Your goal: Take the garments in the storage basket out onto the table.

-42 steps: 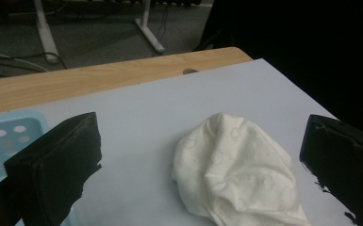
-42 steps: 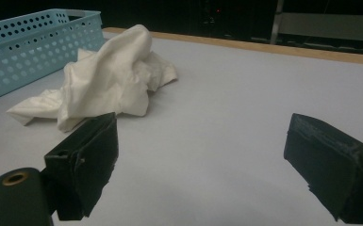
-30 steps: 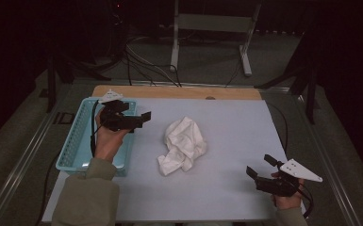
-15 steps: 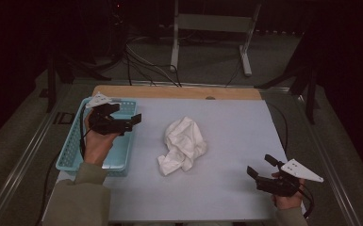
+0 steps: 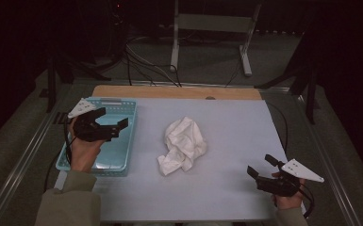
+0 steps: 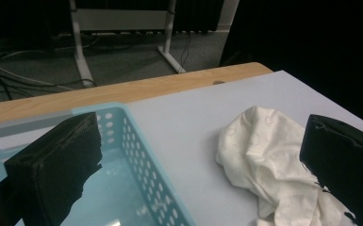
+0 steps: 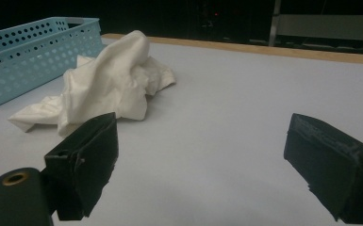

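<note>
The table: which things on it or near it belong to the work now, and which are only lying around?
In the work:
- white cloth, crumpled mid-table
- blue basket, beside it
- left gripper, open over the basket
- right gripper, open near the table's front edge

Lying about:
- metal stand behind the table
- floor cables

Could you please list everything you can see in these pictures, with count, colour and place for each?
cloth: one, white, crumpled, lying on the table's middle, beside the basket but apart from it.
basket: one, light blue, perforated walls, at the table's left edge.
table: one, pale grey top with a wooden strip along the far edge.
metal stand: one, light grey, on the floor beyond the table.
cables: several, dark, on the floor beyond the table.
left gripper: one, black, jaws open, above the basket.
right gripper: one, black, jaws open, at the table's near right corner.
</note>
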